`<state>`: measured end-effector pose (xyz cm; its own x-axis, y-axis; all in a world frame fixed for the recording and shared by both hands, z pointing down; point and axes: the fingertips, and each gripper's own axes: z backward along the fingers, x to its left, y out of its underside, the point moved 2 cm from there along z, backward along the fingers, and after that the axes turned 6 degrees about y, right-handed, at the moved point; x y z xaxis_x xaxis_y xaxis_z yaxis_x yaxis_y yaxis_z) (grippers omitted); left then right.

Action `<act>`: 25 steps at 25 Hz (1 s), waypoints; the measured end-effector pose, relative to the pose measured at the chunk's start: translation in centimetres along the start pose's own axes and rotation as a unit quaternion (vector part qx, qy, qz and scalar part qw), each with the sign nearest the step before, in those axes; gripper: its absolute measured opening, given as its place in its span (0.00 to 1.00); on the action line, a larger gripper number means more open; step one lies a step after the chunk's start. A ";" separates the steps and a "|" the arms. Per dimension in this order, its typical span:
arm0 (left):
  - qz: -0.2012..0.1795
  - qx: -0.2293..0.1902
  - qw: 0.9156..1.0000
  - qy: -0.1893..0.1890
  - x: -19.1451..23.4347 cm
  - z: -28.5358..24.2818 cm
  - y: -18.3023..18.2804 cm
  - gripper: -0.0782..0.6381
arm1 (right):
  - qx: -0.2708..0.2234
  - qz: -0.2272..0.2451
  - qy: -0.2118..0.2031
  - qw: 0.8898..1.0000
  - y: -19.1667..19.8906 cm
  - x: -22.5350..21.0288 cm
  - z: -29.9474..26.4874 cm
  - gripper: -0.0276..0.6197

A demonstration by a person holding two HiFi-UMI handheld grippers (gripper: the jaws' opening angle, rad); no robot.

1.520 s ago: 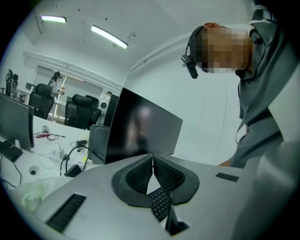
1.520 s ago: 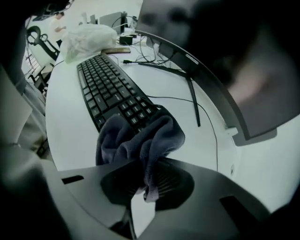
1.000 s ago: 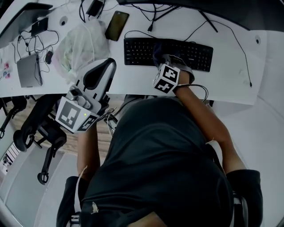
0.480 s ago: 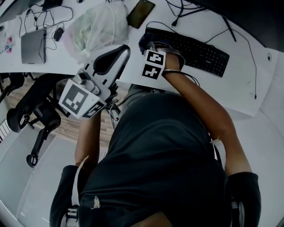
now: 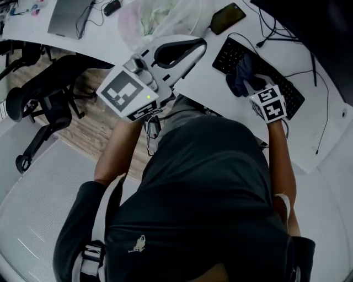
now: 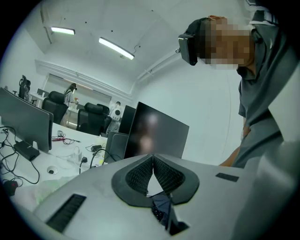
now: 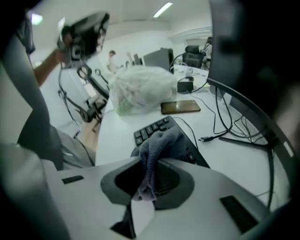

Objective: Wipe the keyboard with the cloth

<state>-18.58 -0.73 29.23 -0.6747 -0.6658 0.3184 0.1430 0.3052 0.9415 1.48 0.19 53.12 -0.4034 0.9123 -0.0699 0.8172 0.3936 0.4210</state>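
The black keyboard point(image 5: 287, 91) lies aslant on the white desk point(image 5: 209, 77) at the upper right; it also shows in the right gripper view as a keyboard point(image 7: 154, 126) just beyond the jaws. A blue-grey cloth point(image 5: 241, 74) rests on the keyboard's left part. My right gripper point(image 5: 251, 87) is shut on the cloth point(image 7: 157, 147), which bunches out between its jaws. My left gripper point(image 5: 190, 47) hovers over the desk's front edge, left of the keyboard. In its own view the left gripper point(image 6: 153, 158) is shut and holds nothing.
A clear plastic bag point(image 5: 160, 19) and a dark phone point(image 5: 227, 18) lie behind the left gripper. Cables point(image 5: 276, 27) run behind the keyboard. A grey laptop point(image 5: 69, 11) sits far left, an office chair point(image 5: 49, 93) stands below the desk, and a dark monitor point(image 7: 243, 56) rises at right.
The right gripper dragged the cloth to the keyboard's left end, then back toward its middle. The head view swung, and the left gripper stayed raised and shut.
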 end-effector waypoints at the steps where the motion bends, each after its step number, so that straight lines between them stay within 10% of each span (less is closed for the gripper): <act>1: 0.000 -0.002 1.000 -0.001 0.0 0.2 0.1 0.13 | -0.040 -0.035 -0.022 0.998 -0.4 0.1 1.6 0.13; 7: -0.005 -0.012 1.000 0.003 -1.8 -0.3 0.1 0.13 | -0.211 -0.107 0.014 0.972 -3.7 -1.9 11.9 0.12; 25: -0.031 -0.001 0.998 0.046 -14.0 -6.9 1.3 0.13 | -0.396 -0.131 0.054 0.907 -0.5 -2.8 28.2 0.12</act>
<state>-3.96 4.34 26.71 -0.6123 -0.7435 0.2689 0.1046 0.2609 0.9597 13.85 0.58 27.60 -0.6142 0.7659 -0.1902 0.1528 0.3519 0.9235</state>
